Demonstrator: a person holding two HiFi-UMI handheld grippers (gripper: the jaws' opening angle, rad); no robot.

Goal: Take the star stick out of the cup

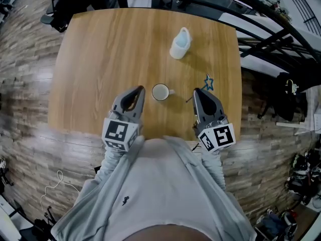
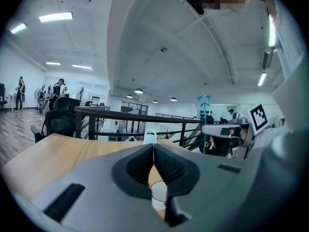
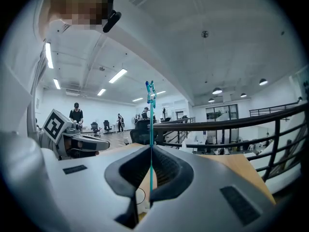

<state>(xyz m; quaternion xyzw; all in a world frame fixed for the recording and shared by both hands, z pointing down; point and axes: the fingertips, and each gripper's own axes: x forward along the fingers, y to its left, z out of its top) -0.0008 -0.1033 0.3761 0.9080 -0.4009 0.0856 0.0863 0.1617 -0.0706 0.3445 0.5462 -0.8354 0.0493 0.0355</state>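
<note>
The right gripper point(image 1: 197, 91) is clamped on the star stick point(image 1: 208, 82). In the right gripper view its jaws pinch the thin teal shaft point(image 3: 150, 129), and the star stands upright above them. The stick is out of the cup point(image 1: 160, 92) and sits to the cup's right, above the wooden tabletop point(image 1: 110, 49). The left gripper point(image 1: 139, 89) sits just left of the cup with its jaws pressed together on nothing (the cup's rim point(image 2: 158, 192) shows below them in the left gripper view). The white cup stands upright between the two grippers, apart from both. A pale blue jug point(image 1: 180, 43) stands on the far side of the tabletop, well apart from the cup.
</note>
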